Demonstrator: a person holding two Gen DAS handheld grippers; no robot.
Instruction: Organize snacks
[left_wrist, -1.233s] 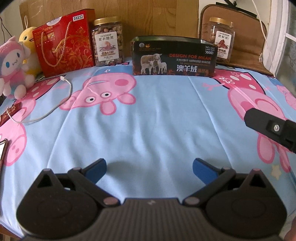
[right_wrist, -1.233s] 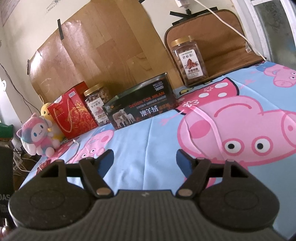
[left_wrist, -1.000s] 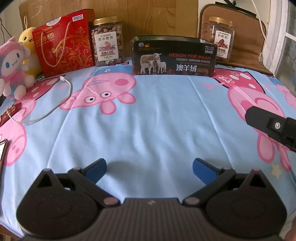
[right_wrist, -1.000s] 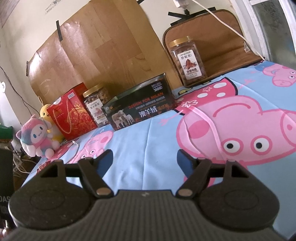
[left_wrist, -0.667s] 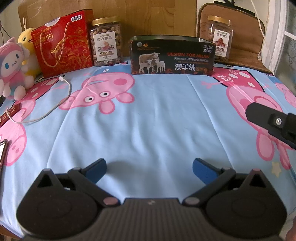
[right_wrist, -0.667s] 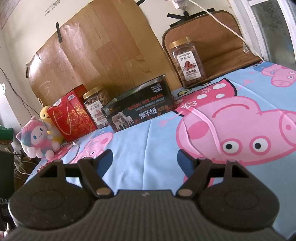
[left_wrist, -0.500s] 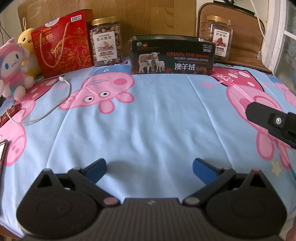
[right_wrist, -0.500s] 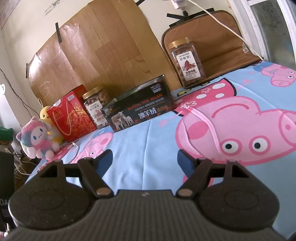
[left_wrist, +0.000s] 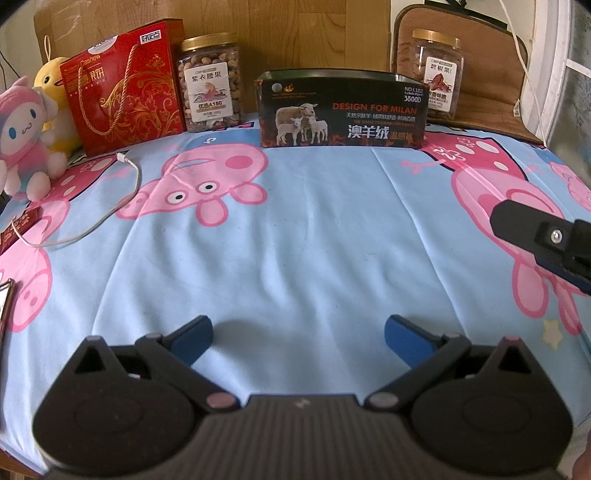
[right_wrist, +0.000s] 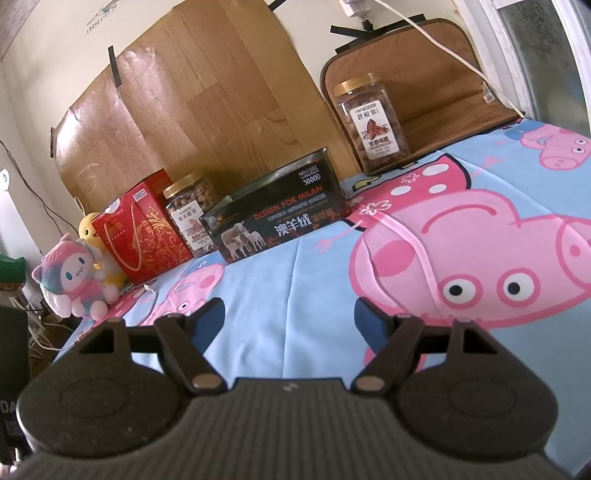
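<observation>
While right view misses it, left view catches right tongs, spread

Matte black left claw: ribbed centre housing, two round side discs, angled link arms with pinkish rivets, blue pads on fingertips. Same build on right claw, rivets brass-toned, pads darker blue. Silver screw on its black finger in the left view.
</observation>
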